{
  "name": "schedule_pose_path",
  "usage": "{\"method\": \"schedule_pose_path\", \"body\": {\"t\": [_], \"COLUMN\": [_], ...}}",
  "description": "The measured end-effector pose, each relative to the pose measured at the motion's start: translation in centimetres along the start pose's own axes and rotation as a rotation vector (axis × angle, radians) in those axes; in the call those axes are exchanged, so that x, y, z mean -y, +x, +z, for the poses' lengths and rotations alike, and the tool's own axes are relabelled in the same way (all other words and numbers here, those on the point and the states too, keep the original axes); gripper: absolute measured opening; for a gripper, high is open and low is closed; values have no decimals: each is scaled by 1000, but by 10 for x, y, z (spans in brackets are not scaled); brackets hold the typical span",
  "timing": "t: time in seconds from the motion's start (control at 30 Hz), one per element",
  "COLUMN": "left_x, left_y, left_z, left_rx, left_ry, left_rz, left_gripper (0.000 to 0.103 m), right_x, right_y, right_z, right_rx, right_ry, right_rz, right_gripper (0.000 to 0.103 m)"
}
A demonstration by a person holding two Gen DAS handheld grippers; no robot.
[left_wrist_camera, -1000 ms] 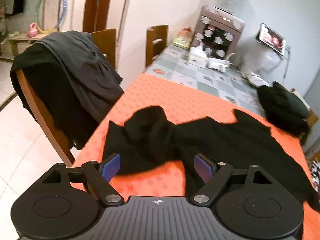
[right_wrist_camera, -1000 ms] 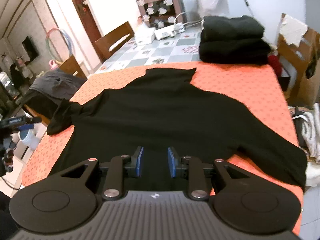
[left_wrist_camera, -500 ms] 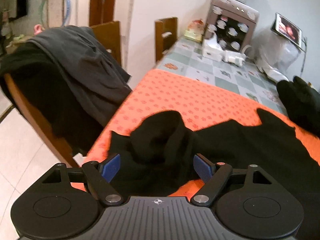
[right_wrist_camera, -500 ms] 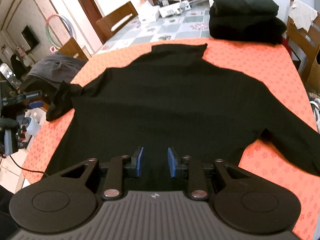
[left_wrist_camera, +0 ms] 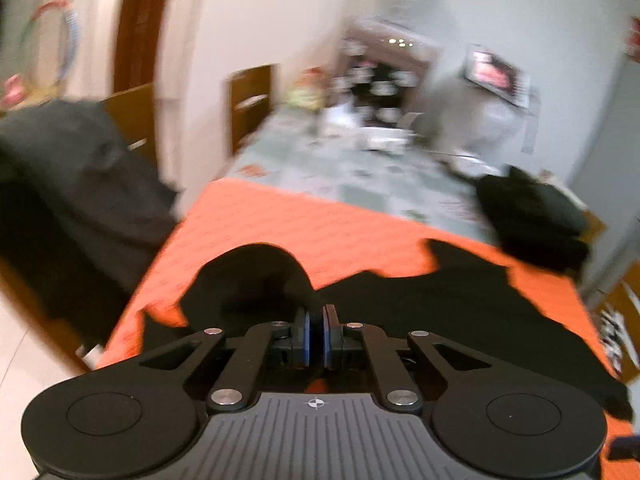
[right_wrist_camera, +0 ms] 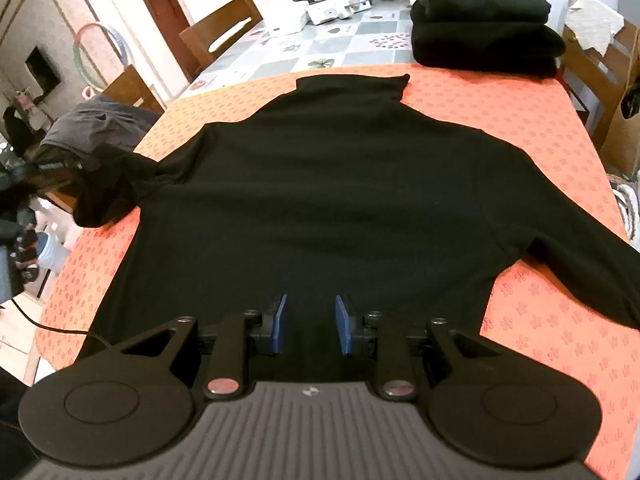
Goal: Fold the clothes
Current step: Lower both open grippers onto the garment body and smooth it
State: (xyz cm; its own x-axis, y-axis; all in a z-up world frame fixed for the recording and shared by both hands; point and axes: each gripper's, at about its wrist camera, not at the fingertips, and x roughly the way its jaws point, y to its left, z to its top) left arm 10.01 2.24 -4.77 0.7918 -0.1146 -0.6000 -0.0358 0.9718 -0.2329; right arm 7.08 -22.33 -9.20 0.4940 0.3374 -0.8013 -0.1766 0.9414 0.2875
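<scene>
A black turtleneck sweater (right_wrist_camera: 328,184) lies spread flat on the orange tablecloth (right_wrist_camera: 520,112), collar away from me. Its left sleeve (right_wrist_camera: 108,188) is bunched up at the table's left edge. My left gripper (left_wrist_camera: 316,334) is shut on that bunched sleeve (left_wrist_camera: 248,280) and shows in the right wrist view (right_wrist_camera: 24,184) at the far left. My right gripper (right_wrist_camera: 310,330) is partly open over the sweater's hem, with cloth between the blue pads (right_wrist_camera: 280,322). The right sleeve (right_wrist_camera: 580,264) lies stretched out to the right.
A stack of folded black clothes (right_wrist_camera: 484,20) sits at the far right on the checked cloth (right_wrist_camera: 332,40). A chair draped with dark garments (left_wrist_camera: 68,184) stands left of the table. Wooden chairs (right_wrist_camera: 220,28) and a power strip (right_wrist_camera: 336,6) are at the back.
My left gripper has moved forward and closed on the bunched left sleeve. My right gripper has moved in over the hem, its jaws unchanged.
</scene>
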Motion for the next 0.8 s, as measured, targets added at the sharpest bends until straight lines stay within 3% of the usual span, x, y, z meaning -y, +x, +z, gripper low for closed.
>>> {"method": "schedule_pose_path", "body": {"t": [0.2,0.3,0.43,0.67,0.8], "left_x": [63,79,80,38,13], "left_y": [13,23,13,-9,-22], "left_z": [-12,-35,-59,-78,-79], "left_rx": [-98,-212,-248,-262,-251], "left_ry": [213,290,317,266,208], "left_rz": [-135,-201,-247,-188,-143], "left_gripper": [11,24,36,43,44], "right_x": [-4,-7,-19,-41,-73], "right_y": [-4,-4,2,13,30], "right_z": [-1,0,9,24,47], "right_rx": [2,4,9,18,21], "right_ry": [5,1,-40,-112,-236], "right_rz": [-12,-13,14,61,126], "right_gripper": [30,30,31,35,35]}}
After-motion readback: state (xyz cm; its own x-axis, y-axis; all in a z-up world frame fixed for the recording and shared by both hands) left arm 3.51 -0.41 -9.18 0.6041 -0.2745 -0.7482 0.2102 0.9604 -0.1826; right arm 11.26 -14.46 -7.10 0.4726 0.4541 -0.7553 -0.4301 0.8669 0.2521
